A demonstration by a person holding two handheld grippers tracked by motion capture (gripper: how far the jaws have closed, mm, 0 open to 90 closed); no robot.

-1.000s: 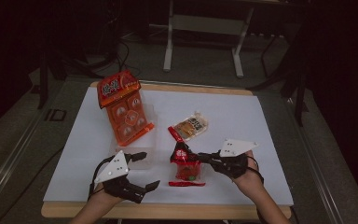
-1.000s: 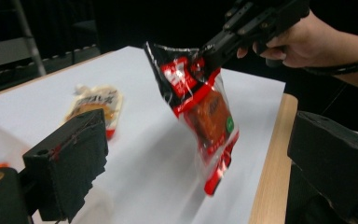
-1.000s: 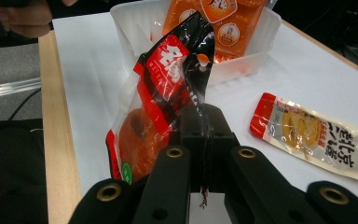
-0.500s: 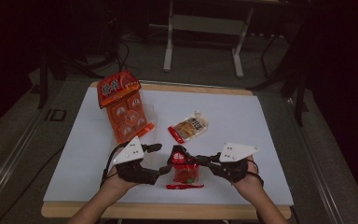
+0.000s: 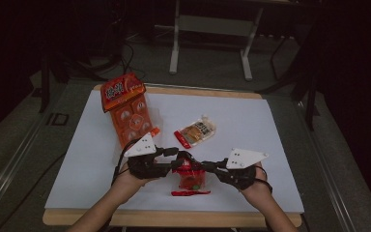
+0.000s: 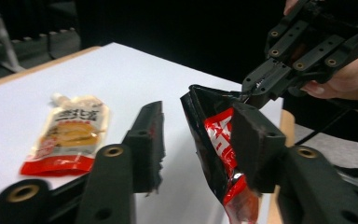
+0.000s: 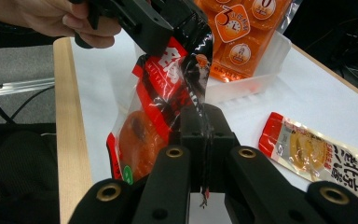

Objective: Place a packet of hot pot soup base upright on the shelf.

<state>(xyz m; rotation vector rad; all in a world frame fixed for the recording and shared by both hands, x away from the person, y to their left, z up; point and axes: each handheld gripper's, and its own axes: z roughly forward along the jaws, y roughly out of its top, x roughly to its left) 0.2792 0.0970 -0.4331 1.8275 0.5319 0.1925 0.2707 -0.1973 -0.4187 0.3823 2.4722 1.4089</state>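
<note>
we are holding a red snack bag (image 5: 192, 175) upright near the front edge of the table (image 5: 270, 125), between our two grippers. through its clear lower part an orange piece is showing inside (image 7: 137, 140). the right gripper (image 7: 204, 122) is pinching one top edge of the bag, its jaws pressed together on the film. the left gripper (image 6: 196, 140) has just been closing on the other side; in the left gripper view the bag's top edge is lying against one jaw while the other jaw is standing clear of it, so the pads are not pinching yet. behind the bag a small sauce pouch (image 5: 195, 132) is lying flat on the white sheet, sealed, with a red strip at one end. farther back and to the left a big orange pack (image 5: 128, 108) is resting in a clear tray (image 7: 261, 70), and round orange portions are showing through its front.
</note>
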